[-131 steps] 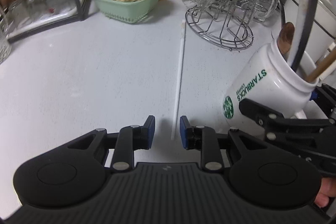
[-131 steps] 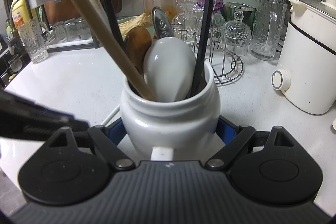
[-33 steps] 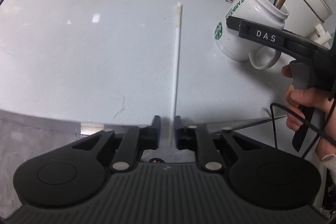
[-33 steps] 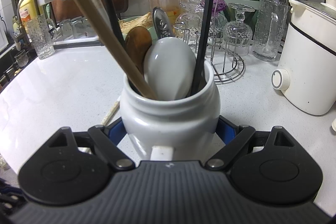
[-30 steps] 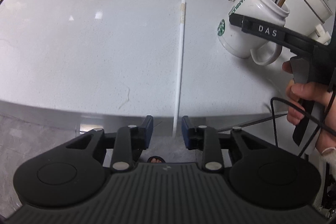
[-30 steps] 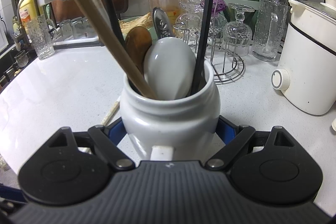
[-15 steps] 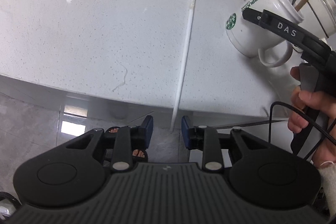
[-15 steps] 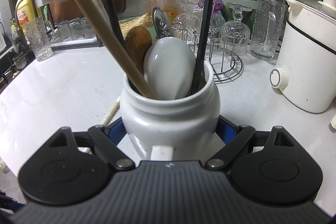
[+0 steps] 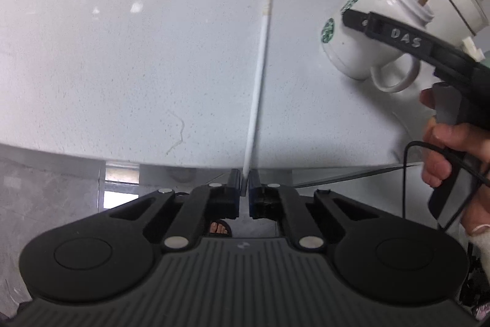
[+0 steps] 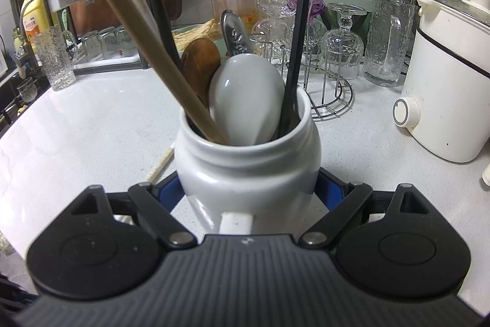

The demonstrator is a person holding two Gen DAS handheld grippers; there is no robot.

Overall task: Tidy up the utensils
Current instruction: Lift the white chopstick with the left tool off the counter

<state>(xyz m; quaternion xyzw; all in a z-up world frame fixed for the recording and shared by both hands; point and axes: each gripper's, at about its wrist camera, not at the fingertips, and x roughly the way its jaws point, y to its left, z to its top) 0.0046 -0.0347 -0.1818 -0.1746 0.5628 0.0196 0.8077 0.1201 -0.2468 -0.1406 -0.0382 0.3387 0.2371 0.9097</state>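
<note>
A long white chopstick (image 9: 258,72) lies on the white counter (image 9: 122,51), its near end past the front edge. My left gripper (image 9: 244,178) is shut on that near end, just off the counter edge. The chopstick's far tip shows in the right wrist view (image 10: 160,163). My right gripper (image 10: 248,189) is shut on the white Starbucks mug (image 10: 248,170), which stands on the counter right of the chopstick (image 9: 367,32). The mug holds a white spoon (image 10: 245,100), wooden and black chopsticks, a wooden spoon and a metal handle.
A wire glass rack (image 10: 324,81) with glasses stands behind the mug. A white electric pot (image 10: 444,81) is at the right. A red-lidded jar (image 10: 234,2), a green basket and a dish rack (image 10: 101,51) line the back. The floor shows below the counter's front edge (image 9: 61,149).
My left gripper, open around the chopstick's near end half a second ago, has closed on it. The right gripper and mug have not moved.
</note>
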